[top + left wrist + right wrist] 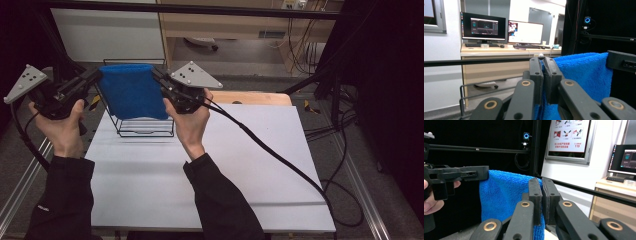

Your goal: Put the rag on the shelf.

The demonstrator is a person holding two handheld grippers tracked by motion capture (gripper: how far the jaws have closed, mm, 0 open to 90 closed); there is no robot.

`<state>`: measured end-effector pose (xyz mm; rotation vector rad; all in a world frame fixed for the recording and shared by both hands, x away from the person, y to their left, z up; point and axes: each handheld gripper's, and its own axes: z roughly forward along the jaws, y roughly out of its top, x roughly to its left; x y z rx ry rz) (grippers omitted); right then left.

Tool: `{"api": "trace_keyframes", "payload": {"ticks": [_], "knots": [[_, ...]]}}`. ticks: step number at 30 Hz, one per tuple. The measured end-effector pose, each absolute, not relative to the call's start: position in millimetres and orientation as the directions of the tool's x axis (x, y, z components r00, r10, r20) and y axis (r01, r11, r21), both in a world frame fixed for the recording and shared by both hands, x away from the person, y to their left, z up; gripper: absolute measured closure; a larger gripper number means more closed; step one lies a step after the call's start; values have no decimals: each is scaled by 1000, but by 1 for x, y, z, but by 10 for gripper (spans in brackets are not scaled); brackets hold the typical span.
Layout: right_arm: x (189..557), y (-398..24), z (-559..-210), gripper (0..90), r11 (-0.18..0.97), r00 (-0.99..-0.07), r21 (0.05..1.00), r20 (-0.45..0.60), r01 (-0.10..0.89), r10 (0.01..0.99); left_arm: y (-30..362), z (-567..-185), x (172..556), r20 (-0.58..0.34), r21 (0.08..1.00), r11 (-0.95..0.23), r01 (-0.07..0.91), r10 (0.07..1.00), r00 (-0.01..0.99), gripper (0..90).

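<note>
Right now I have a blue cloth (132,90) stretched between my two claws, my left claw (96,76) clamped on its upper corner at nine o'clock and my right claw (156,75) clamped on the corner at three o'clock, so it hangs flat as a sheet in the air. It hangs above the black wire rack (145,125) at the twelve o'clock end of the white surface (200,190), its lower edge reaching down in front of the wires. Holding both top corners level and apart keeps the cloth spread, which I judge suits draping it over the rack.
</note>
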<state>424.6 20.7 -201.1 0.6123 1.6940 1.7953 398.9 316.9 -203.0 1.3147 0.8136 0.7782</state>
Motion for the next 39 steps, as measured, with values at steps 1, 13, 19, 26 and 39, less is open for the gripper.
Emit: {"api": "trace_keyframes", "payload": {"ticks": [1, 13, 19, 26, 39], "knots": [[426, 23, -198, 871, -14, -718, 994, -71, -112, 692, 318, -201, 399, -66, 995, 96, -33, 859, 507, 857], [439, 38, -180, 872, -11, -708, 991, -89, -135, 701, 328, -182, 412, -59, 994, 95, -50, 873, 485, 857], [447, 43, -171, 871, -13, -706, 991, -89, -137, 703, 334, -172, 422, -68, 993, 106, -52, 869, 491, 858], [463, 48, -166, 871, -36, -704, 990, -69, -134, 707, 337, -165, 434, -87, 990, 128, -52, 870, 485, 858], [492, 56, -154, 871, -41, -696, 987, -78, -153, 714, 340, -157, 460, -86, 988, 134, -74, 886, 456, 857]]}}
